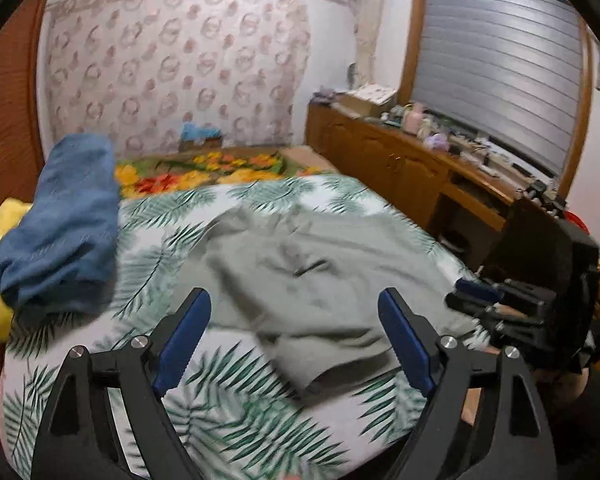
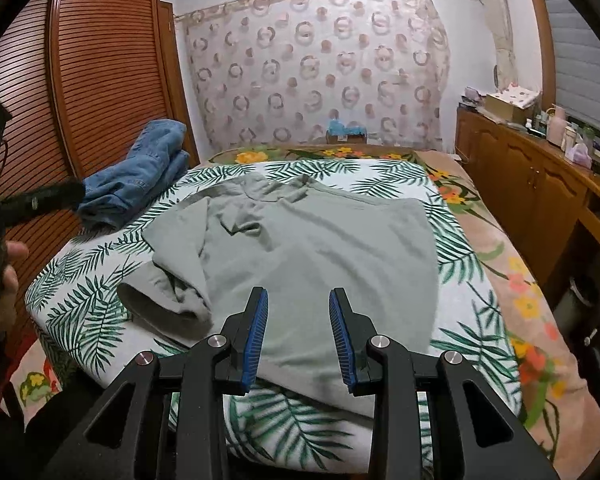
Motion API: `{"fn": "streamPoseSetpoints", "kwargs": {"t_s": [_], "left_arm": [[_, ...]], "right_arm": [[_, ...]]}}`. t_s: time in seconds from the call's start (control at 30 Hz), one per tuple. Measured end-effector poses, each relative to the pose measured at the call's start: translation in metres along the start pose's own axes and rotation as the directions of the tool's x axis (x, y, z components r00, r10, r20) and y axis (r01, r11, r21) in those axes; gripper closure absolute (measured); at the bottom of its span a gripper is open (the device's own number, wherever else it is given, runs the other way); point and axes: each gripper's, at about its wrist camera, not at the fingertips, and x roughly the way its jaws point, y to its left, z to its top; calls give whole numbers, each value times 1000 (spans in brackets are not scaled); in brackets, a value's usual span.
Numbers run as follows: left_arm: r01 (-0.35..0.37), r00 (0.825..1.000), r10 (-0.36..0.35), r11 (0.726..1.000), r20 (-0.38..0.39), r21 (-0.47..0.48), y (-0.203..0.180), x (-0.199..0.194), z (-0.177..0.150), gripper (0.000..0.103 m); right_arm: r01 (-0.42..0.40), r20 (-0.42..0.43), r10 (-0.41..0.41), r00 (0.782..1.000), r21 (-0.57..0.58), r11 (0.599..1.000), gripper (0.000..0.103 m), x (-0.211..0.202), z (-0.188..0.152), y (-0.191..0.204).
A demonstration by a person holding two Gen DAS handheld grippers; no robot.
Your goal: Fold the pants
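Grey-green pants (image 2: 320, 248) lie spread and partly folded on the leaf-print sheet (image 2: 460, 248) of the bed. One leg cuff (image 2: 160, 304) curls open at the near left. My right gripper (image 2: 298, 300) hovers open and empty just above the pants' near edge. In the left wrist view the pants (image 1: 300, 272) lie ahead, blurred by motion. My left gripper (image 1: 294, 300) is wide open and empty above their near left part. The right gripper (image 1: 484, 300) shows at the right edge of that view.
Folded blue jeans (image 2: 140, 176) lie at the bed's far left, over something yellow (image 1: 4, 248). A floral blanket (image 2: 516, 280) lies under the sheet. A wooden cabinet (image 2: 540, 184) with clutter runs along the right. A louvred wardrobe (image 2: 100, 64) stands at the left.
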Motion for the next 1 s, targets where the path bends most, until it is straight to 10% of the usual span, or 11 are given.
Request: {"fn": "streamPoseSetpoints", "kwargs": {"t_s": [1.0], "left_arm": [[-38, 980, 27, 998, -198, -52, 14, 59, -68, 17]], "right_arm": [[-142, -140, 131, 981, -72, 987, 70, 82, 5, 43]]}}
